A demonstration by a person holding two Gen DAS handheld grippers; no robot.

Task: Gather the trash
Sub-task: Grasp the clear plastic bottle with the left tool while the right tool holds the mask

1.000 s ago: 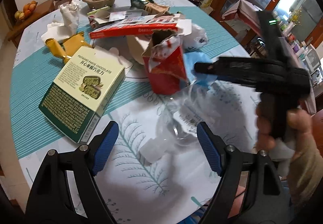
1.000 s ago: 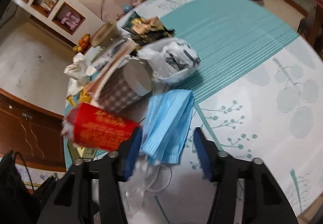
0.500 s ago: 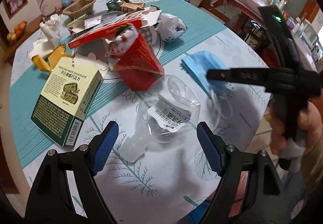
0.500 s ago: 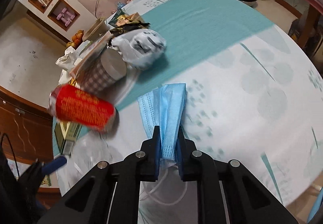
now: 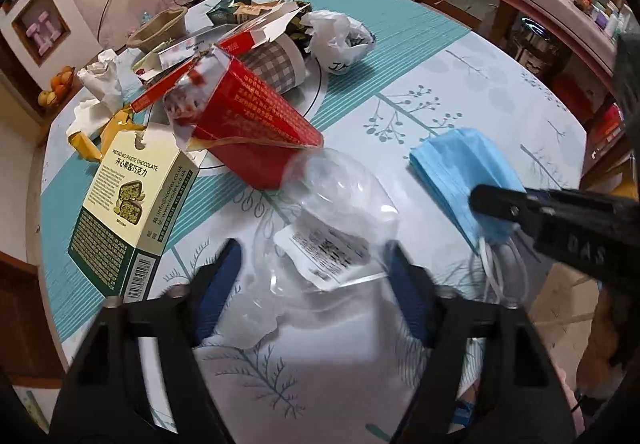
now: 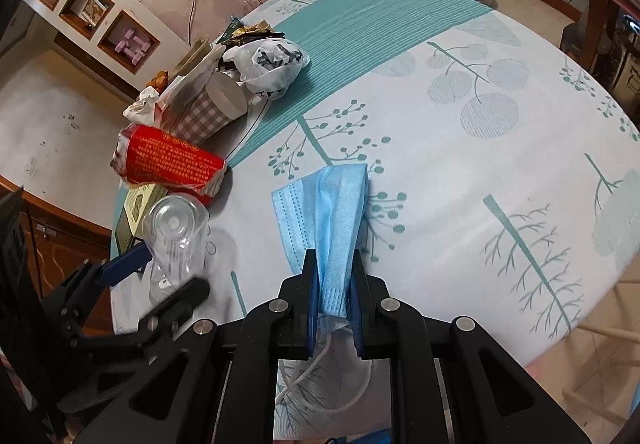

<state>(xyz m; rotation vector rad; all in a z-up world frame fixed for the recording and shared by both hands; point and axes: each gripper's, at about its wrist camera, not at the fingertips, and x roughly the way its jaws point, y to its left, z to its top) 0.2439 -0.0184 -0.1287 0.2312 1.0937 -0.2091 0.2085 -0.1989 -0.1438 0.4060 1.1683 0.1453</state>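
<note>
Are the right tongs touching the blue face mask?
Touching. In the right wrist view the right tongs are shut on the face mask, both pads pressing its bunched end.

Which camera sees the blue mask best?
The right wrist view: the blue mask lies centred, pinched in the right gripper. The left wrist view shows the mask off to the side, partly hidden behind that gripper.

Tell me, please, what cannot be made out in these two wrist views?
- Clear plastic cup: label print blurred, left wrist view.
- Left gripper: pad contact with the cup as its jaws close is blurred.
- Blue face mask: lower end hidden by the right gripper.
</note>
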